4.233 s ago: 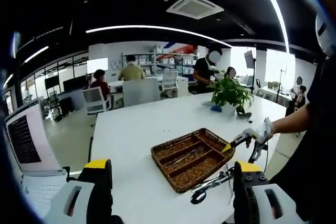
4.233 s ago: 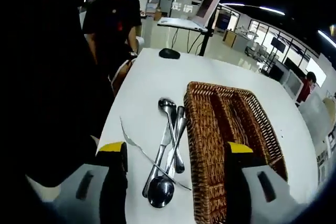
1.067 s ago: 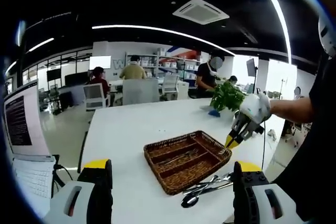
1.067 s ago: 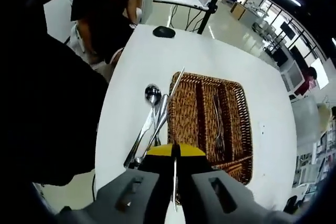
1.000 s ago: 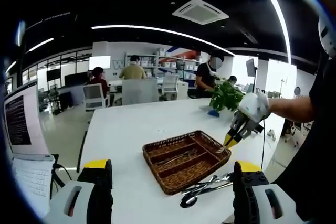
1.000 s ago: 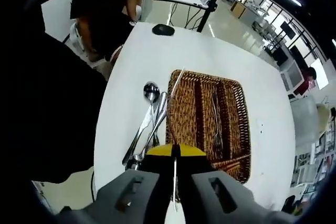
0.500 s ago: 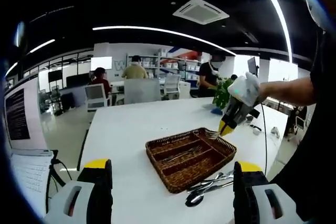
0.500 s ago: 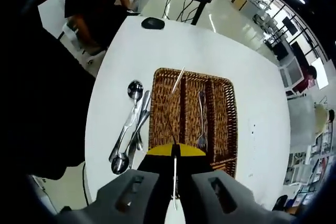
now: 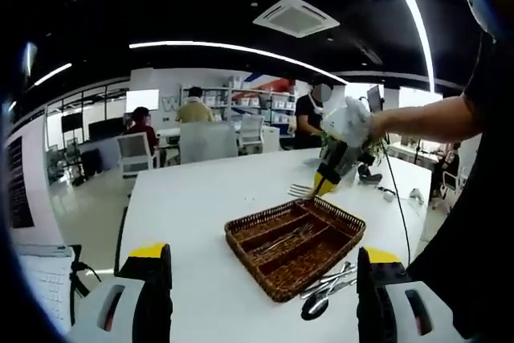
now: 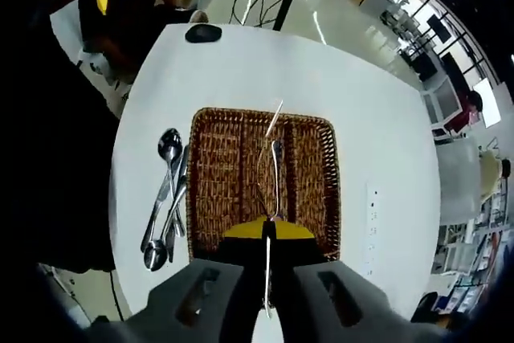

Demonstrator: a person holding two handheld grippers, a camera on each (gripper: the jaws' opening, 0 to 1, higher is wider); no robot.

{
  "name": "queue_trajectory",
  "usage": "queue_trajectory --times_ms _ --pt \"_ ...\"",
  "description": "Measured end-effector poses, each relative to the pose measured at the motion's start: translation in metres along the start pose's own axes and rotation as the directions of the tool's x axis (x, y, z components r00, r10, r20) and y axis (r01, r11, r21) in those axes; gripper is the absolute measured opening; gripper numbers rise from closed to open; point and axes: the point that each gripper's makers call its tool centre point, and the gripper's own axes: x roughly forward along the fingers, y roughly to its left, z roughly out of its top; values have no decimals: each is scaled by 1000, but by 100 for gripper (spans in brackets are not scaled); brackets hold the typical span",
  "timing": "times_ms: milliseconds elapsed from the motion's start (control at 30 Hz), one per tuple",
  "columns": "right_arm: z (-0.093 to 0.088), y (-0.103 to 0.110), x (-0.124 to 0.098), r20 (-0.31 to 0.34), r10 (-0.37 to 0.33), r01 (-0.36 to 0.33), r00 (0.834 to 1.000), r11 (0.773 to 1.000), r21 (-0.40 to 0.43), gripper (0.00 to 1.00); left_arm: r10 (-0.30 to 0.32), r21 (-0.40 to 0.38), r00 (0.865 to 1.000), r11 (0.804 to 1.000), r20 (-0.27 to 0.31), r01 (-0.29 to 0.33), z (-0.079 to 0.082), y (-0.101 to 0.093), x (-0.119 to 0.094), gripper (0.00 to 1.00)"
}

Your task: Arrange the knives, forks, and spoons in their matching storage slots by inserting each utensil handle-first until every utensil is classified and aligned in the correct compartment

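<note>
- The right hand-held gripper [image 10: 267,240] has its jaws pinched tight on a thin piece of cutlery [image 10: 273,120], which in the left gripper view looks like a fork [image 9: 302,191] with tines at its free end; the right gripper view shows it too slim to be sure.
- That utensil's long axis runs straight out from the jaws, directly above the wicker tray [image 10: 210,190] on the white worktop [image 10: 385,150], and roughly along the tray's dividers.
- A fork already in the tray [image 10: 277,178] lies lengthwise in the middle slot; the held piece hangs nearly in line with it, so the likely move is straight down into that slot.
- The loose spoons and knives [image 10: 165,198] lie together on the worktop just beside the tray's far-left edge in the right gripper view.
- The left hand-held gripper [image 9: 261,279] has its jaws spread wide and holds nothing; it hangs well back from the tray [image 9: 293,242], so the right hand-held gripper is clearly nearer.
</note>
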Motion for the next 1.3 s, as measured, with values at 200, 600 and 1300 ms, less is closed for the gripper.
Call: queue_trajectory --times_ms 200,600,1300 --pt "6 -11 18 -7 39 -39 999 998 46 0 39 -45 999 998 12 -39 -3 8 0 100" --pt "31 -29 55 -30 60 -59 998 998 39 0 58 -81 998 995 -15 -59 -20 19 -14 100" --pt "18 -9 136 -54 82 -79 995 995 55 0 103 -119 991 987 -81 -112 -47 31 -43 100"
